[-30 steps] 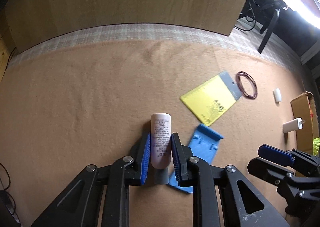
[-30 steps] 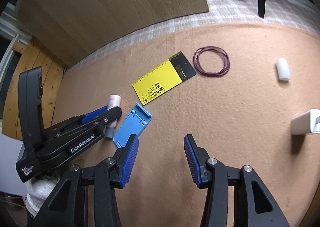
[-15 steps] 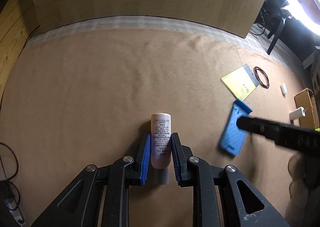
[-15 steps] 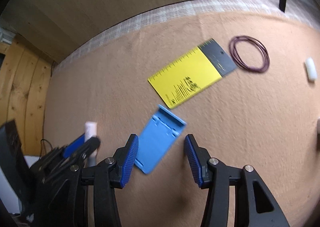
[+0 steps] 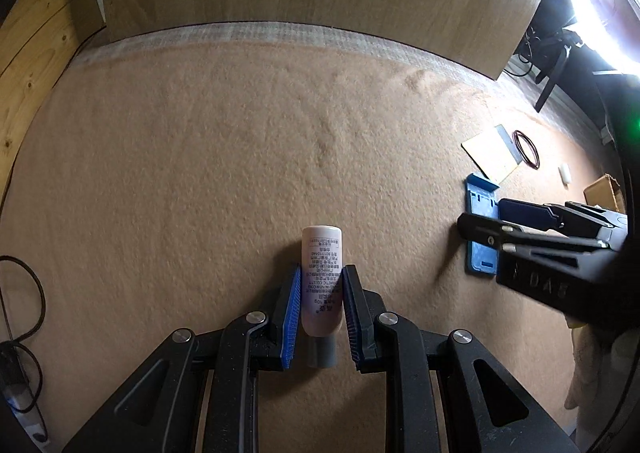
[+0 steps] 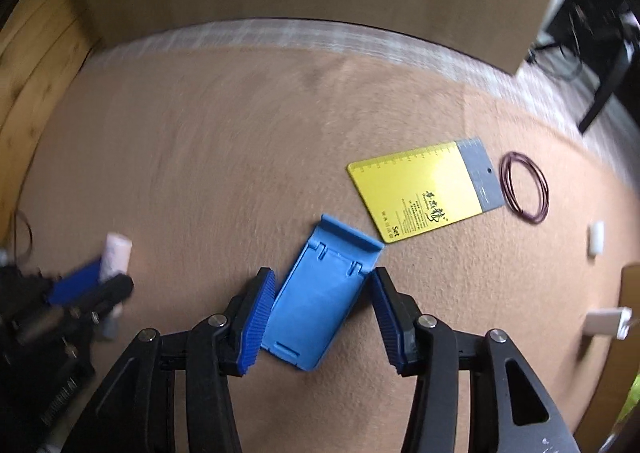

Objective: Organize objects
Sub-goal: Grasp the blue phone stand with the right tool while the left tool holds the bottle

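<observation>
- Left gripper (image 5: 320,307) pinches the tube (image 5: 321,277), which points straight ahead over the bench (image 5: 200,173).
- Right gripper (image 6: 324,317), spread, straddles the blue stand (image 6: 320,301), lying slightly askew between its fingers.

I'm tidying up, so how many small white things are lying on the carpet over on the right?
2: a small white piece right of the wire coil, and a white block nearer, beside the cardboard box. Others may be hidden.
</observation>
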Demonstrator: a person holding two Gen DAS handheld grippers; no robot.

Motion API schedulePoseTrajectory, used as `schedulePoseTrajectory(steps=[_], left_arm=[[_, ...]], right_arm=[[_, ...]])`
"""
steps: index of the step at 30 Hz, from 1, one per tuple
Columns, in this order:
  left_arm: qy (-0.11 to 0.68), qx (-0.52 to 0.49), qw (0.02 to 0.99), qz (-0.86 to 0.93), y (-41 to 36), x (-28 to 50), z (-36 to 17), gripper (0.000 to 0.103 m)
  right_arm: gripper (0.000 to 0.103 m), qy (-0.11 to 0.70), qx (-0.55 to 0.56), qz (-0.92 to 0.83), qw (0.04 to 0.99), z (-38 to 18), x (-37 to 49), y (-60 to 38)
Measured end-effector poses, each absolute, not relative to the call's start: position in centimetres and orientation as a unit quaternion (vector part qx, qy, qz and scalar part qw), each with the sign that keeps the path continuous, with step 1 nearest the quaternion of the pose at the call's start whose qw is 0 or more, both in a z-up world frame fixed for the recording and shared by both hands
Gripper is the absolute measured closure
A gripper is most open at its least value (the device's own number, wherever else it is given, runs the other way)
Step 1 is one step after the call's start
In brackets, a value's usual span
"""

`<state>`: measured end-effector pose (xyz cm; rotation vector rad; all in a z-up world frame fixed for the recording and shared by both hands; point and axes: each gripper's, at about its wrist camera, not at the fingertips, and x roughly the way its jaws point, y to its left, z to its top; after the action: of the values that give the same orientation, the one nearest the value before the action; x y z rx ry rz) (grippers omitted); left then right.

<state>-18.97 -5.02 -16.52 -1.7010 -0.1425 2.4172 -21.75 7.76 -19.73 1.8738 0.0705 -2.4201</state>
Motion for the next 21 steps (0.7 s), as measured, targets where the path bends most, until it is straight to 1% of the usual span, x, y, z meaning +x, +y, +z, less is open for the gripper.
schedulePoseTrajectory(steps=[4,13,21], left_arm=[[-0.052,-0.572,0.097,0.813,-4.4,-18.0,-16.7,0.081],[-0.053,-0.572,0.111,0.811,-0.5,-14.6,-16.5,0.081],[-0.053,-0.578,0.129,0.804,2.9,-12.2,-16.8,0.081]], right_arm=[[0.069,0.029,0.607,-0.791,0.061,-19.5,-20.5,8.6],[0.069,-0.002,0.602,-0.793,0.09,-18.9,-17.5,11.2],[0.069,-0.028,0.588,-0.803,0.098,-18.6,-11.5,14.1]])
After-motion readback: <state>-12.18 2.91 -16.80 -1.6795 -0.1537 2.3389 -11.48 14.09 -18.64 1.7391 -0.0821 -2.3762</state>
